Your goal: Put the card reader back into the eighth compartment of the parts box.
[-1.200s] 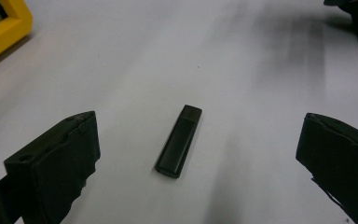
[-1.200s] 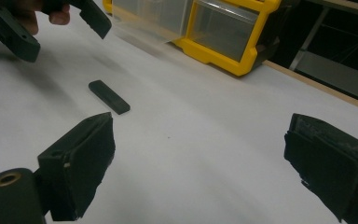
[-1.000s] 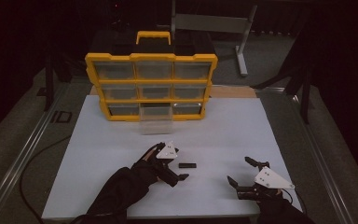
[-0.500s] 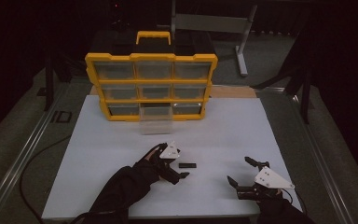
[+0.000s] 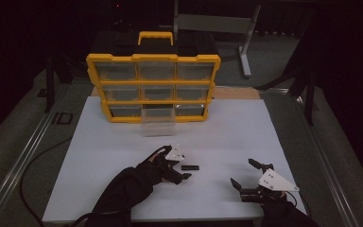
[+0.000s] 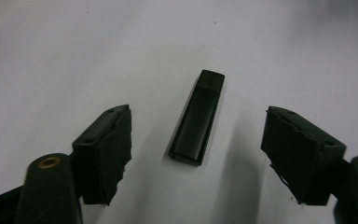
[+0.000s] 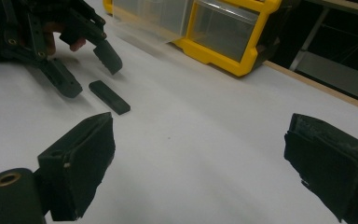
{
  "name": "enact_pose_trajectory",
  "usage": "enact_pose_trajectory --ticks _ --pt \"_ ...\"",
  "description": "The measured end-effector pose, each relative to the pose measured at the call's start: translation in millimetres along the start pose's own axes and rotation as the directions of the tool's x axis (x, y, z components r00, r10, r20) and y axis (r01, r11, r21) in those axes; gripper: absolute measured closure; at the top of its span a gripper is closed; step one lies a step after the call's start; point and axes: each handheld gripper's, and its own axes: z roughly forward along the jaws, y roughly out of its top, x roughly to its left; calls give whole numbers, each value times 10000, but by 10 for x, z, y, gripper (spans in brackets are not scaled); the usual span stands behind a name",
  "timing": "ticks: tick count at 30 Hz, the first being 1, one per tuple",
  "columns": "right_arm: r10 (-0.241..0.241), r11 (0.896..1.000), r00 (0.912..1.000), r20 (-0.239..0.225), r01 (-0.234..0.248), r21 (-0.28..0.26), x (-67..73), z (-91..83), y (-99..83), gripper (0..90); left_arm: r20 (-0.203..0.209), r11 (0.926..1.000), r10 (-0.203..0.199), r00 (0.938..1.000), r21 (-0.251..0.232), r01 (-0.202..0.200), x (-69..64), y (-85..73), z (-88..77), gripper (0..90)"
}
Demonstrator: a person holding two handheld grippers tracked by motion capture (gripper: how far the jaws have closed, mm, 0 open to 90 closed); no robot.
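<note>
- On the white tabletop (image 5: 123, 142), one small black stick (image 5: 190, 167), shaped like a USB drive, lies flat near the front edge, a little left of the middle.
- One left hand-held gripper (image 5: 182, 165) sits at that stick, carried by a hand in a black glove (image 5: 144, 175) that comes in from the near left.
- Its two jaws have just been closing, yet they are apart at a middling width; in the left gripper view the black stick (image 6: 197, 117) lies between them, clear of both pads, with white surface showing on each side.
- One right hand-held gripper (image 5: 245, 176) rests near the front right, well apart from the stick; its two jaws are spread wide, with bare tabletop between them.
- From the right gripper view the black stick (image 7: 109, 97) lies just beside the tips of the left hand-held gripper (image 7: 93, 70).
- One yellow drawer cabinet (image 5: 153, 87) stands at the far side of the tabletop, with one yellow handle (image 5: 155, 38) on top.
- Nine clear drawers show in its front, three rows of three.
- One of them, the bottom middle drawer (image 5: 158, 122), is pulled out toward the near side; the other eight sit flush.
- Two grey three-cornered plates are seen, one on each gripper.
</note>
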Motion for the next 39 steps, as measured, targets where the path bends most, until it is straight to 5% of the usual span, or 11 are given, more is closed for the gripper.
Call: enact_pose_trajectory --ticks 15,39 --pt "37 10000 10000 -1 -37 -36 3 6 -1 83 119 9981 493 9987 351 -496 7 65 83 537" --pt "7 10000 10000 -5 -7 -9 3 4 -1 84 761 9969 573 9955 491 -611 67 121 136 715"
